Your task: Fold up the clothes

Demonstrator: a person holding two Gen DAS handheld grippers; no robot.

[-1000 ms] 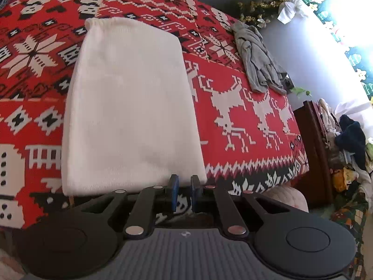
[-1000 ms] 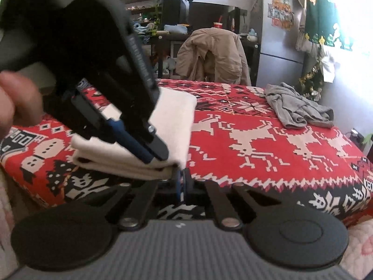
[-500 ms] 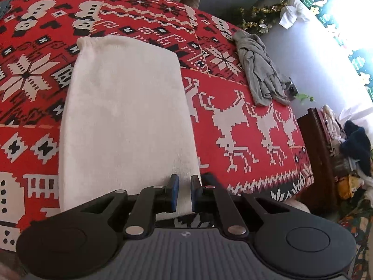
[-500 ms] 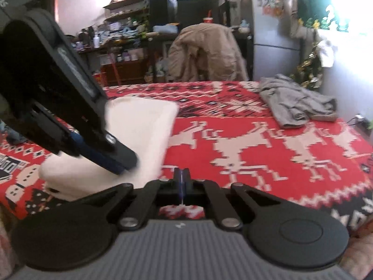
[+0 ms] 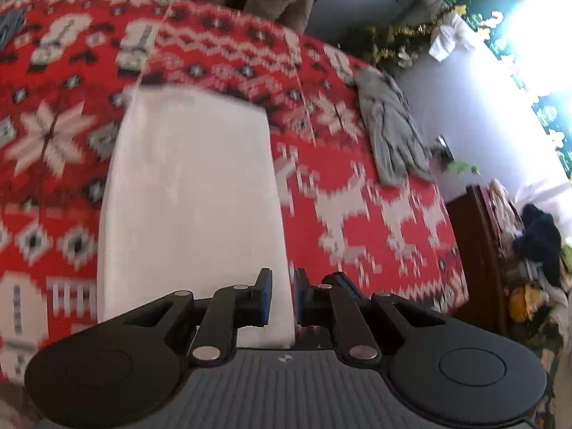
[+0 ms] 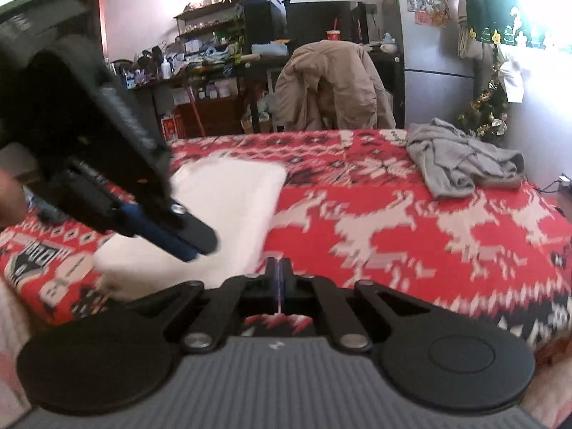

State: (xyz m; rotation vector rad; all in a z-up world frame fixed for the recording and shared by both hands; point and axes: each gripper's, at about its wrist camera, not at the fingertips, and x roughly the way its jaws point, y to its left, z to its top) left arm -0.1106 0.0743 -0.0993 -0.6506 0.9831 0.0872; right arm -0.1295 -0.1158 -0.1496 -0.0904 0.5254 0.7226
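A: Where does the folded white garment (image 5: pixel 193 193) lie?

B: In the left wrist view it fills the centre-left of the frame, a long rectangle on the red patterned blanket (image 5: pixel 357 164). Its far edge sits toward the upper left; its near edge runs under the left gripper (image 5: pixel 281 295) at the bottom. In the right wrist view the same garment (image 6: pixel 232 200) lies left of centre.

A: And the left claw?

B: Its blue-padded fingers (image 5: pixel 265 295) stand a narrow gap apart with the garment's near right corner between them. Whether the pads actually press the cloth cannot be told. In the right wrist view that gripper (image 6: pixel 193 250) hangs over the garment from the upper left, and a bit of the person's hand (image 6: pixel 9 196) shows at the left edge.

A: The right claw?

B: The right gripper (image 6: pixel 278 268) has its jaws pressed together with nothing between them. It sits at the bottom centre, just right of the garment's near corner, over the blanket's front edge.

A: How much open room is there?

B: To the right of the garment the reindeer band of the blanket lies bare as far as a crumpled grey garment (image 6: pixel 461 157) near the far right edge. Beyond the blanket's far edge stands a chair draped with a tan jacket (image 6: pixel 332 85).
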